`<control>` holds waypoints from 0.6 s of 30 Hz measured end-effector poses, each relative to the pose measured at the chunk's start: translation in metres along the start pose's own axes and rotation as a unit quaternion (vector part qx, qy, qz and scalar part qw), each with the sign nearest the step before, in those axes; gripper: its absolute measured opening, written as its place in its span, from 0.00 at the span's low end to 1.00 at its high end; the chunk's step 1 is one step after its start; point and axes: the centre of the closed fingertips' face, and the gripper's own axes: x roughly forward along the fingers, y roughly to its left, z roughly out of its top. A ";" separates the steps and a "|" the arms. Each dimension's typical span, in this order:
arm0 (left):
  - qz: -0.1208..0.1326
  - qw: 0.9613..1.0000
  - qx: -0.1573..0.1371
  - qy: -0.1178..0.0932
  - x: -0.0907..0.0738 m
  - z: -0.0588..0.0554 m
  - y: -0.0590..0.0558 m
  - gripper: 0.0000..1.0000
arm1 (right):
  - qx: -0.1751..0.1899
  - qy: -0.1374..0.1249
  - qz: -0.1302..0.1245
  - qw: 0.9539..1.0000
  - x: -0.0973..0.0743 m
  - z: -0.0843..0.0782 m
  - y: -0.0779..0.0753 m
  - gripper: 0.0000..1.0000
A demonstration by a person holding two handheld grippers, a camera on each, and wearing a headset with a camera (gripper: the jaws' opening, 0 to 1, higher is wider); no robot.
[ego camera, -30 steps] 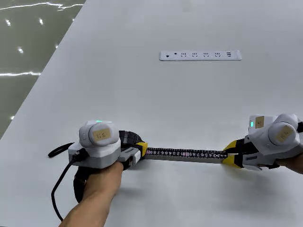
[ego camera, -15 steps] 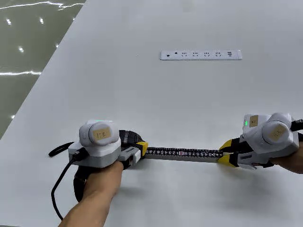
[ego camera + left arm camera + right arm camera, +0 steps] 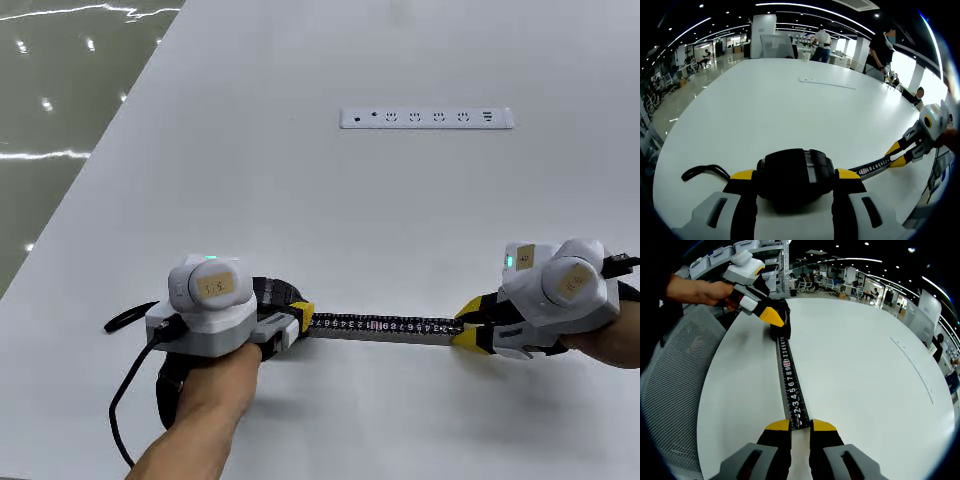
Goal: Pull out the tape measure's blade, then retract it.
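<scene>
The black tape measure case (image 3: pixel 276 296) (image 3: pixel 796 175) rests on the white table, and my left gripper (image 3: pixel 298 320) (image 3: pixel 796 176) is shut on it. A dark blade (image 3: pixel 385 326) (image 3: pixel 791 385) with white numbers runs flat from the case to the right. My right gripper (image 3: pixel 468 325) (image 3: pixel 800 426) is shut on the blade's free end, its yellow tips pinching it. In the left gripper view the blade (image 3: pixel 874 166) leads to the right gripper (image 3: pixel 900 154). In the right gripper view the left gripper (image 3: pixel 771 315) holds the case (image 3: pixel 781 326) at the far end.
A white power strip (image 3: pixel 427 118) (image 3: pixel 827 83) lies flat further back on the table. The case's black wrist strap (image 3: pixel 130 315) (image 3: pixel 702 171) trails to the left. A black cable (image 3: pixel 128 385) hangs from the left gripper. The table's left edge (image 3: pixel 95 165) borders a shiny floor.
My right gripper has moved left toward the case with the blade end, so the exposed blade is shorter. The left gripper and case stay put.
</scene>
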 end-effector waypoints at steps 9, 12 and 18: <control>-0.001 1.000 0.000 0.001 -0.001 0.000 -0.001 0.55 | -0.002 -0.001 0.003 1.000 0.005 0.005 0.001 0.09; -0.002 1.000 0.000 0.001 -0.001 0.000 -0.001 0.55 | -0.003 -0.001 0.003 1.000 0.006 0.006 0.001 0.09; -0.003 1.000 -0.001 0.002 -0.001 0.000 -0.001 0.55 | -0.004 -0.002 0.004 1.000 0.009 0.009 0.001 0.09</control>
